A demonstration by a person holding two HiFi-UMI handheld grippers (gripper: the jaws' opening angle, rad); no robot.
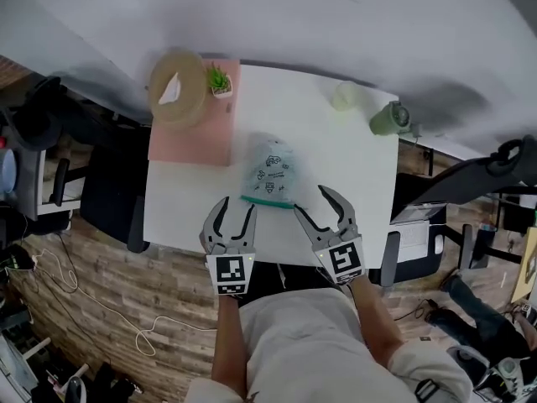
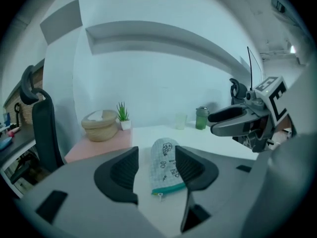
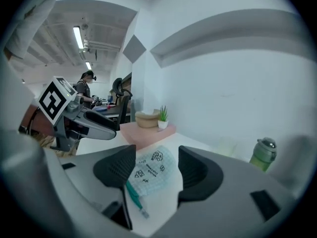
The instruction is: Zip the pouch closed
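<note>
A pale checked pouch (image 1: 270, 168) with black doodles lies flat on the white table (image 1: 352, 166). Its green zipper (image 1: 268, 200) runs along the near end, and the small pull (image 2: 160, 196) sticks out at one corner. My left gripper (image 1: 236, 206) hovers open over the table's front edge, just left of the zipper end and apart from the pouch. My right gripper (image 1: 312, 200) hovers open just right of it, also clear of it. In the left gripper view the pouch (image 2: 166, 165) shows between the empty jaws, below them. The right gripper view frames the pouch (image 3: 151, 170) the same way.
At the back left a pink mat (image 1: 193, 133) carries a woven basket (image 1: 178, 86) and a small potted plant (image 1: 220, 81). A translucent cup (image 1: 344, 95) and a green bottle (image 1: 388, 118) stand back right. Office chairs flank the table, left (image 1: 109, 191) and right (image 1: 478, 170).
</note>
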